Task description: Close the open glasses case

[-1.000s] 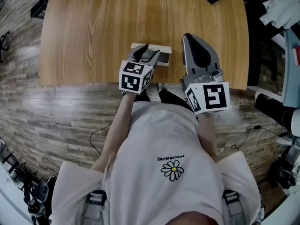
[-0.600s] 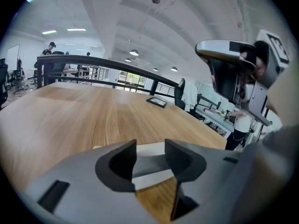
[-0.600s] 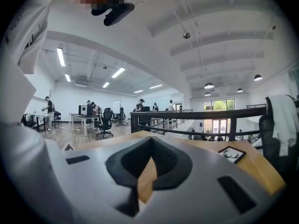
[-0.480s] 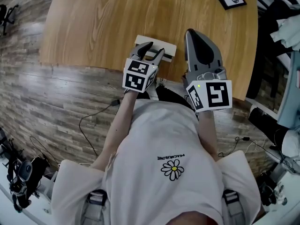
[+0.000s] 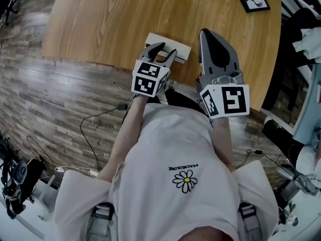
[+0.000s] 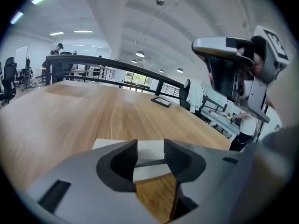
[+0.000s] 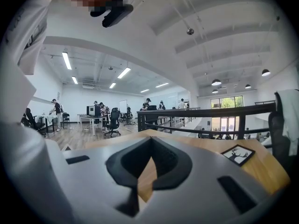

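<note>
Eyes on the glasses case (image 5: 173,42): white, flat on the table (image 5: 100,19), hard by the near edge, long axis running side to side along that edge. Straight ahead of the left gripper (image 5: 166,49) and right under its tips, so crossways to the line of reach. Jaws there apart, just been closing a little, with the white of the case in the gap but no pad pressing on it. A dark line across that white, probably the fold between lid and base; hard to tell how wide open. Over at the right gripper (image 5: 205,34): tips together on nothing, pointing out over the wood, just off the case's right end. Clearly the left's job, then. Likely needs a push or flip across the short way, not a squeeze along the length.
</note>
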### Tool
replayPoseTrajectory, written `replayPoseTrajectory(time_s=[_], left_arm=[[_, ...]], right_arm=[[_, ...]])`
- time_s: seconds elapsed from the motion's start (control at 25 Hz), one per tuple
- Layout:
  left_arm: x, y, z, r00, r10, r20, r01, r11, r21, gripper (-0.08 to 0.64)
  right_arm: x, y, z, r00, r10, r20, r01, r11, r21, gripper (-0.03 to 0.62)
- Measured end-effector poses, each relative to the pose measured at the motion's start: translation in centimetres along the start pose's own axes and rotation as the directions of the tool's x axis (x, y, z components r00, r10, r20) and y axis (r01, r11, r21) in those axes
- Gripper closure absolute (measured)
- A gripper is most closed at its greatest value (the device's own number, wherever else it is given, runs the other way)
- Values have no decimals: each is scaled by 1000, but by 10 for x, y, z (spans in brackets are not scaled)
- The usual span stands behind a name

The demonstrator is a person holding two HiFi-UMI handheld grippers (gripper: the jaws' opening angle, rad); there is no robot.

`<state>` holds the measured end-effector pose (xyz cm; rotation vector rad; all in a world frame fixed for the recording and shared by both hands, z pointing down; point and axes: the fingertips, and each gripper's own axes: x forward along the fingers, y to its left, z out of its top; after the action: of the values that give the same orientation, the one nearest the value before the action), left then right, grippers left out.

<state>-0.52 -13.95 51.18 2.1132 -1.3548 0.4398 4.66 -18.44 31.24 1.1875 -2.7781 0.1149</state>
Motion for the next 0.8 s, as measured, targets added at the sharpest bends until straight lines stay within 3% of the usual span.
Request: replayPoseTrajectory(time_s=[0.44, 0.68, 0.8], left_arm=[[-4, -3, -21, 999, -2, -41, 2, 1000, -7, 373], [-8, -2, -2, 1000, -4, 0, 4, 1000, 5, 373], [-14, -2, 25, 999, -9, 52, 8, 999, 33, 373]], right_arm=[[-2, 11, -7, 999, 24, -21, -24, 1000, -4, 584], [-6, 16, -7, 1000, 22, -21, -23, 1000, -12, 584], [-5, 16, 0, 1000, 14, -3, -14, 1000, -24, 584]])
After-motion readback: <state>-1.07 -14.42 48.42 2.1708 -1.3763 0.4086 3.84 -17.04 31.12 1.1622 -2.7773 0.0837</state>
